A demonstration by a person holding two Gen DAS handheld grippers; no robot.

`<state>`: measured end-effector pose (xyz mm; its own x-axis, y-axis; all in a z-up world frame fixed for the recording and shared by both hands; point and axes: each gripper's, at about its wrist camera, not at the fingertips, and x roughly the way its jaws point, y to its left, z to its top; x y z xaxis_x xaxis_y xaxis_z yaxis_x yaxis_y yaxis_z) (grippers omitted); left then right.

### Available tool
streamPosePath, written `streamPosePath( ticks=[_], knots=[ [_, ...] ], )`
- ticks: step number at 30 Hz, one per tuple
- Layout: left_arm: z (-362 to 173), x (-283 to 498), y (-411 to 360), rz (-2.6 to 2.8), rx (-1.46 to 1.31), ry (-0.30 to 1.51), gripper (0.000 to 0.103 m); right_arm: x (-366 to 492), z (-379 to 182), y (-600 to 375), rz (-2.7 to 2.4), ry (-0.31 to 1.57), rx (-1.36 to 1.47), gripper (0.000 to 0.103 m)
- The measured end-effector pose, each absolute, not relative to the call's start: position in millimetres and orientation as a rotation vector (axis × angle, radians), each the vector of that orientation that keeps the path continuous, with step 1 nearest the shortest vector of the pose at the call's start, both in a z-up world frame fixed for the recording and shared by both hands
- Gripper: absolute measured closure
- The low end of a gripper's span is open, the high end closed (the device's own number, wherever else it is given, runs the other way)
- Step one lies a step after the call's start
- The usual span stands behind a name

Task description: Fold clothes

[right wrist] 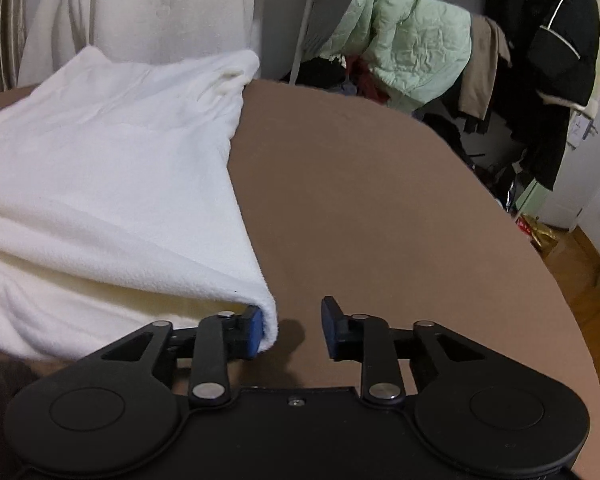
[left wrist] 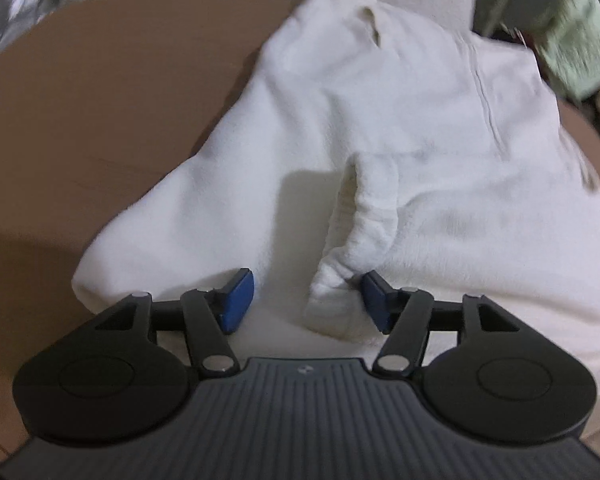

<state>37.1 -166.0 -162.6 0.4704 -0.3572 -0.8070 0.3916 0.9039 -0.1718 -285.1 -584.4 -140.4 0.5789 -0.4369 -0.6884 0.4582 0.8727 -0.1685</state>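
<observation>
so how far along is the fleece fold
Done: the white fleece garment lies on the brown table, one side already doubled over.
In hand: nothing gripped. The left gripper is open around a rolled cuff; the right gripper is open at the folded corner.
Left: tucking the cuff and the final folds.

One white fleece garment (left wrist: 380,128), one brown table (right wrist: 380,220), two grippers

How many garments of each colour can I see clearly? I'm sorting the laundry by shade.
White fleece garment on the brown table: 1
Pale green puffer jacket behind: 1
Black jacket with light piping hanging: 1
Total: 3; the darker heap behind is too jumbled to count.
</observation>
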Motion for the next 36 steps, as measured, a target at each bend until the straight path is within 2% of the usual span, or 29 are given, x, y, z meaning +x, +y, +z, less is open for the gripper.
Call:
streamPosePath(
  ticks=[4, 9, 12, 14, 19, 23, 29, 33, 36],
  knots=[
    [-160.6, 40.0, -164.4, -0.456, 0.021, 0.998, 0.042, -290.3, -148.0, -592.2, -0.503, 0.811, 0.085, 0.067],
    [-148.6, 40.0, -156.1, -0.439, -0.017, 1.023, 0.041, -317.8, -131.0, -608.1, -0.44, 0.652, 0.29, 0.067],
    [-130.0, 34.1, -156.2, -0.419, -0.072, 0.997, 0.039, -351.0, -134.4, -632.0, -0.416, 0.527, 0.588, 0.067],
    [-116.1, 26.4, -162.3, -0.466, -0.08, 0.942, 0.031, -368.9, -136.7, -643.0, -0.421, 0.458, 0.724, 0.064],
    [-105.6, 14.2, -181.6, -0.432, 0.047, 0.857, 0.03, -354.2, -124.5, -636.9, -0.451, 0.504, 0.639, 0.063],
    [-106.7, 15.1, -174.8, -0.48, -0.006, 0.825, 0.03, -294.6, -108.1, -646.6, -0.406, 0.613, 0.649, 0.062],
    [-87.0, 48.3, -196.8, -0.541, 0.061, 0.787, 0.03, -168.8, -35.3, -670.7, -0.154, 0.672, 0.549, 0.062],
    [-54.2, 116.7, -231.1, -0.583, 0.126, 0.731, 0.027, -73.8, 7.1, -696.7, -0.039, 0.815, 0.492, 0.06],
    [-43.1, 186.6, -264.2, -0.585, 0.212, 0.709, 0.027, -24.8, 9.5, -723.8, 0.044, 0.856, 0.71, 0.059]
  ],
)
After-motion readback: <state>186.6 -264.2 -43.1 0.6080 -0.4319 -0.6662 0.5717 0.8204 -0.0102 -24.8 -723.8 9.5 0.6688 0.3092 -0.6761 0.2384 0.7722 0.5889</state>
